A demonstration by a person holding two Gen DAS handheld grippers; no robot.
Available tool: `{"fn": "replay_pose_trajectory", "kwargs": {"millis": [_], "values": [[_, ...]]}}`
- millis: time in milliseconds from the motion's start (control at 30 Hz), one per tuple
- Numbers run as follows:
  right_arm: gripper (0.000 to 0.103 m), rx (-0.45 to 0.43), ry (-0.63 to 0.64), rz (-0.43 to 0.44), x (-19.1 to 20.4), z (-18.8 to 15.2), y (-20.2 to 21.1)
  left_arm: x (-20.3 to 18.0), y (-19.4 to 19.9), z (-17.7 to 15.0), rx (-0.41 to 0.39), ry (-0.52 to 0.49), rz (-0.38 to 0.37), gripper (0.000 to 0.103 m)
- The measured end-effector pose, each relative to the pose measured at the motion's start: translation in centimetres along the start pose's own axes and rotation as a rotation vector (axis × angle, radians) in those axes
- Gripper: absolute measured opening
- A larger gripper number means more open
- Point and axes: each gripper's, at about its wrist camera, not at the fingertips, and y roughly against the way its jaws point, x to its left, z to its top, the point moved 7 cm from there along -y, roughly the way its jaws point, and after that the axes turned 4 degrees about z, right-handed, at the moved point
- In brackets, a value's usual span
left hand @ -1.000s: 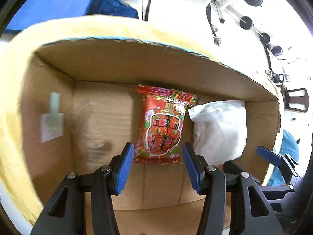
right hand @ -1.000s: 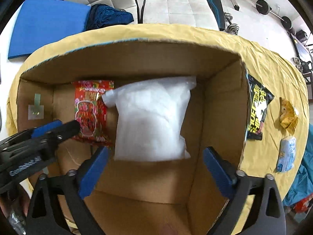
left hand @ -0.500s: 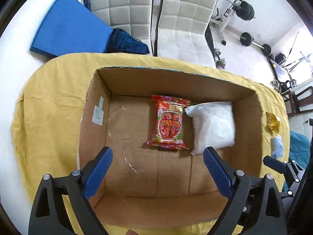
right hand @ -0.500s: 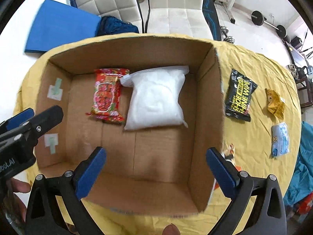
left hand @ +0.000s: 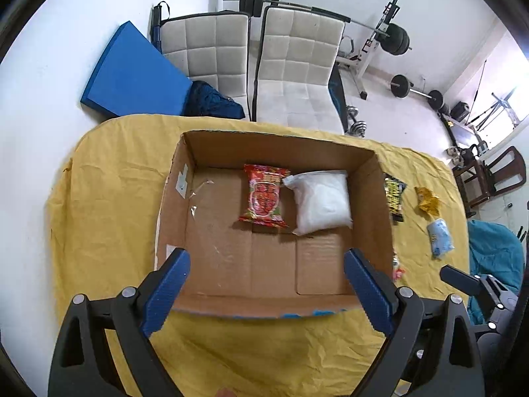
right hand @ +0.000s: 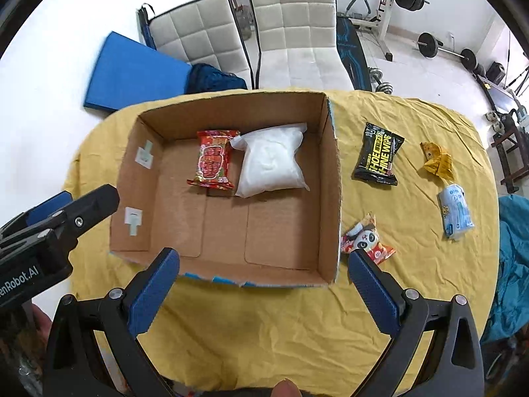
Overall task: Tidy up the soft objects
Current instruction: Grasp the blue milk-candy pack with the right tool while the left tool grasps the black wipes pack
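Two packets lie side by side, touching, on the floor of the cardboard box (right hand: 330,178): a red snack packet (right hand: 213,162) and a white pouch (right hand: 269,164), both well beyond the jaws of either tool. The left gripper (left hand: 266,289) has its jaws spread wide with nothing between them, hanging above the box's near wall. The right gripper (right hand: 263,286) is likewise spread and empty, over that same near wall. Out past its right jaw, on the yellow cloth (right hand: 264,330), lie a panda packet (right hand: 367,240) just beside that fingertip, a black wipes packet (right hand: 378,154), a crumpled yellow wrapper (right hand: 436,159) and a light blue tissue pack (right hand: 455,210).
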Motion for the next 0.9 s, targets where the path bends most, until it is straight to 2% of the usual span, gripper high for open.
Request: {"fn": "replay_pose_trajectory", "kwargs": {"millis": [133, 233, 367, 500, 633, 700, 800, 900], "values": [[0.103, -0.017, 0.0, 0.024, -1.1, -0.7, 1.9, -1.5, 1.6, -0.5, -0.019, -0.002, -0.003, 0.095], [0.103, -0.028, -0.028, 0.031, -3.8, -1.0, 3.4, -3.7, 2.5, -0.6, -0.028, -0.018, -0.013, 0.095], [0.103, -0.035, -0.091, 0.008, -10.7, -0.8, 5.5, -8.5, 3.1, -0.1, -0.039, -0.068, -0.027, 0.095], [0.103, -0.035, -0.142, -0.082, -19.2, 0.1, 6.6, -14.5, 2.5, 0.9, -0.036, -0.126, -0.062, 0.095], [0.103, 0.033, -0.19, -0.173, -29.0, 1.4, 4.2, -21.6, -0.6, 2.6, -0.001, -0.213, -0.072, 0.095], [0.103, 0.072, -0.217, -0.171, -33.0, 2.0, 2.0, -24.1, -2.8, 3.3, 0.026, -0.248, -0.054, 0.095], [0.103, 0.142, -0.246, -0.163, -37.1, 2.3, -2.0, -28.2, -8.4, 4.4, 0.106, -0.319, -0.026, 0.095], [0.103, 0.225, -0.276, -0.155, -40.5, 2.3, -6.5, -30.0, -13.3, 5.3, 0.169, -0.353, 0.018, 0.095]]}}
